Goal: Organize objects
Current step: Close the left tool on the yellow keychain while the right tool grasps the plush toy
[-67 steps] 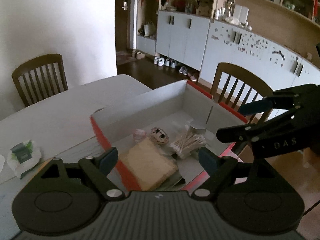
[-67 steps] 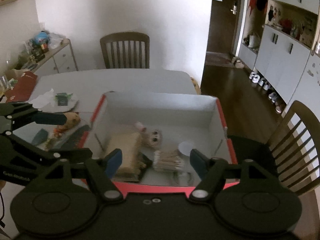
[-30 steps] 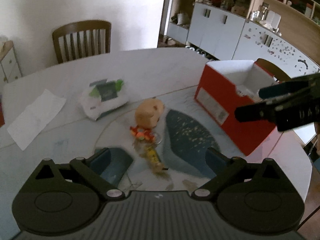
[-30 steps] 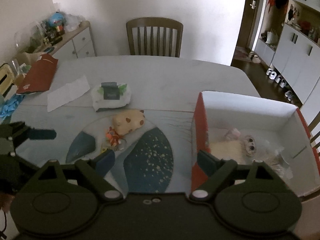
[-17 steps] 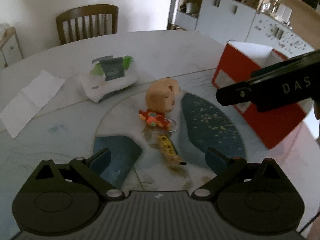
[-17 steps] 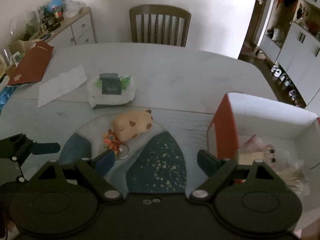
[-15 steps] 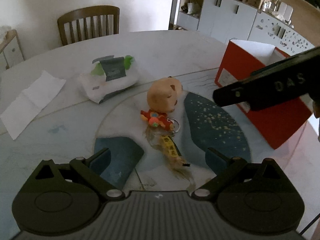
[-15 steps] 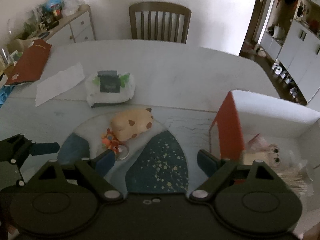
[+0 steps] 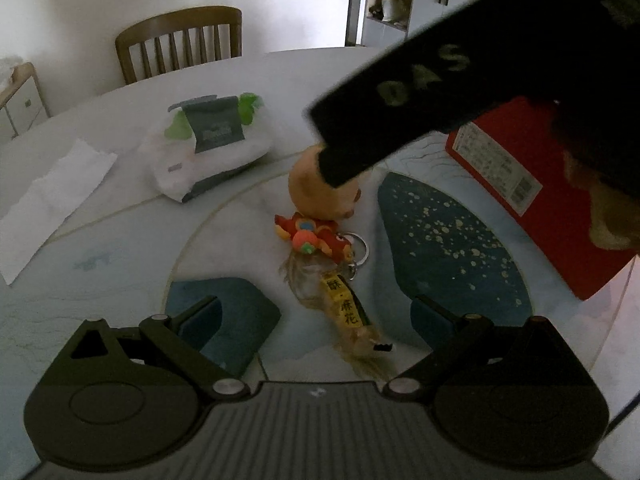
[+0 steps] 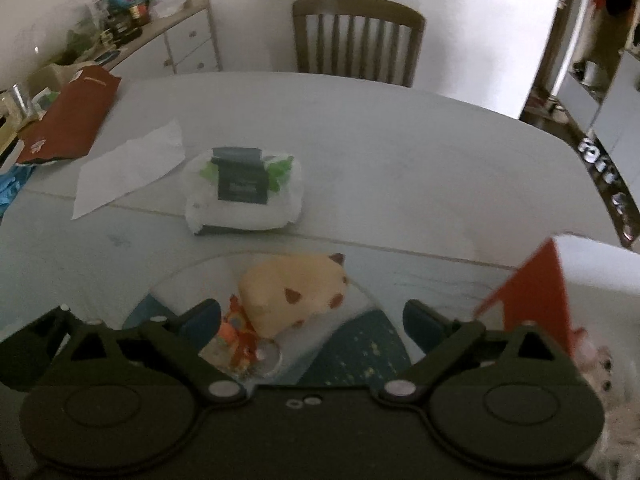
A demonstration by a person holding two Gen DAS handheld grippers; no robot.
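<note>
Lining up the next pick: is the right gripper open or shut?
Open. The right gripper's blue pads stand wide apart, empty, just above the plush hamster.

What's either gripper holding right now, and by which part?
Nothing. Left gripper and right gripper are both open and empty; the plush toy lies on the table.

Plush toy (image 10: 294, 294): cream, brown spots. Keychain charm (image 9: 310, 234): red-orange. Box (image 9: 532, 196): red. Wipes pack (image 10: 244, 196): white, green-printed.

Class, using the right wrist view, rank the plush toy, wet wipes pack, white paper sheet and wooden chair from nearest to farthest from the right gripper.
1. Plush toy, just ahead between the open right gripper fingers.
2. Wet wipes pack, beyond, slightly left.
3. White paper sheet, far left.
4. Wooden chair, behind the table.
</note>
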